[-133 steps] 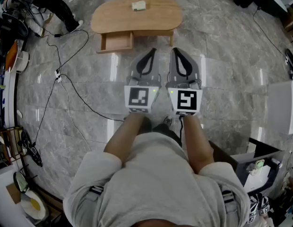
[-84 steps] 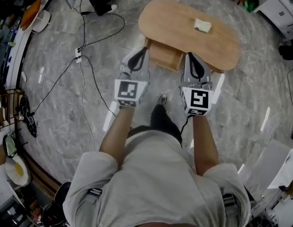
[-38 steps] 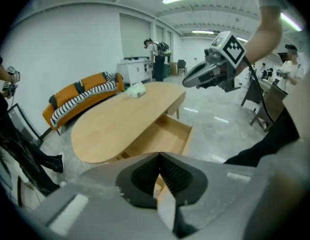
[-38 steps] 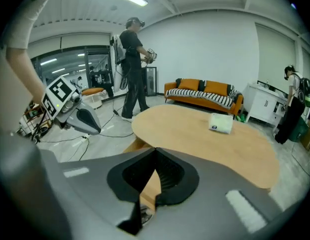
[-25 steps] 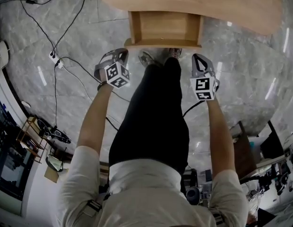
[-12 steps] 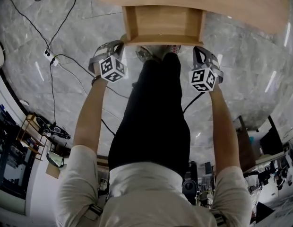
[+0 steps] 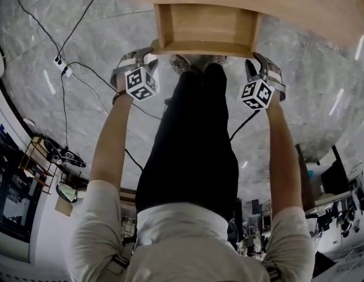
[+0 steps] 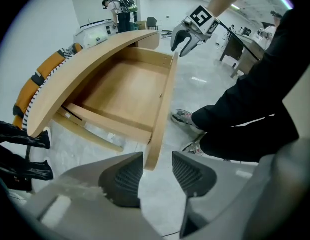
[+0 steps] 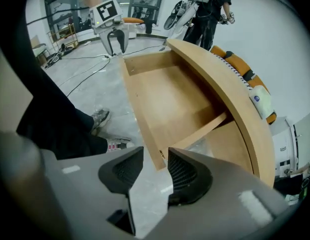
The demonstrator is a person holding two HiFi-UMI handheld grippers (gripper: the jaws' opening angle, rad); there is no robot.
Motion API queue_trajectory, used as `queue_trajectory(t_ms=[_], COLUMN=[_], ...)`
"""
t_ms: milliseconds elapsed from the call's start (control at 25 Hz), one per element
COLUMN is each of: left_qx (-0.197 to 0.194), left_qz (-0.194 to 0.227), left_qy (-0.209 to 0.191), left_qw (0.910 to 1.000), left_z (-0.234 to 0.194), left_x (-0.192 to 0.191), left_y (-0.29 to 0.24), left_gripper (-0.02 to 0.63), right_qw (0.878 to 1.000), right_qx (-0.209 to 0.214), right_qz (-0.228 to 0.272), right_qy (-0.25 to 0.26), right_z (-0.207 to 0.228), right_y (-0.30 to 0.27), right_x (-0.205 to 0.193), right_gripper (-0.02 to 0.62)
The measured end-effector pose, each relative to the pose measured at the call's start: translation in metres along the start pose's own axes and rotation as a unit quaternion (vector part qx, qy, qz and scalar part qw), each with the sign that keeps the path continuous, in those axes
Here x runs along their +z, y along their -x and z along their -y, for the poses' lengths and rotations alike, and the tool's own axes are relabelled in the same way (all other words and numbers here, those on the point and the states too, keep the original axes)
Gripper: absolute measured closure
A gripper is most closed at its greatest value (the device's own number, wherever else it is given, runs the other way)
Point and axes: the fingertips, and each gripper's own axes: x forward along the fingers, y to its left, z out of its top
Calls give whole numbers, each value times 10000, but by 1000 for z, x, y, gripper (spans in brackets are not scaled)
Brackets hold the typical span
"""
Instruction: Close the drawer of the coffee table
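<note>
One coffee table (image 7: pixel 299 4), one drawer (image 7: pixel 206 25). The table's long axis runs left-right across the top of the head view. The drawer is pulled out from under the top and opens toward the person. Its front panel (image 8: pixel 162 109) runs parallel to the table's long axis, and its sides run out toward the person. Inside the drawer only a bare wood floor shows.

Two grippers, both pointing steeply down, one at each end of the front panel.
- Left gripper (image 8: pixel 157 176): jaws have just been opening and stand wide. The panel's left end corner is between the pads, close to one pad with a clear gap to the other. Not clamped.
- Right gripper (image 9: pixel 155 176): jaws have just been opening and are spread. The panel's right end corner is between the pads, nearer the table-side pad. No squeeze visible.

Each gripper shows in the other gripper's view at the far end of the panel.

The person's legs, in black trousers (image 7: pixel 194 145), are centred between the grippers, with two shoes (image 8: pixel 184 118) on the marble floor (image 7: pixel 82 34) just beside the drawer front. Cables (image 7: pixel 70 69) lie on the floor to the left.
</note>
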Motion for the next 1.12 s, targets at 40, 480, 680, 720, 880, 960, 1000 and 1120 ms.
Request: queue_trajectory(t_ms=[40,480,680,720,880,960,1000,1120], left_qx=[-11,120,125,145,293,395,437,496], left_qz=[37,90,-3,-6,45,61,70,113], left_qy=[17,13,-194,-207,-228,-230,-225,-201], left_qw=[10000,9999,9997,9997,9993,9989,9988,9985], left_z=[-1,-11,-10,-11,-14,-18,-19,-22], left_x=[4,17,17,17,16,16,16,18], left_y=[-2,-19,-15,-14,-6,1,5,17], left_gripper=[414,468,477,477,479,479,479,477], right_qw=[10000,9987,9961,9959,9952,9952,9953,9955], right_qx=[23,1,132,152,233,250,244,196], right_qz=[-29,-130,-207,-194,-148,-106,-84,-40], right_qy=[54,492,852,873,941,936,934,925], right_z=[0,0,-2,-2,-6,-7,-8,-7], right_y=[-2,-15,-11,-10,-2,3,7,18], right_x=[-1,-2,-1,-1,3,6,8,12], right_gripper=[433,471,490,492,500,502,503,503])
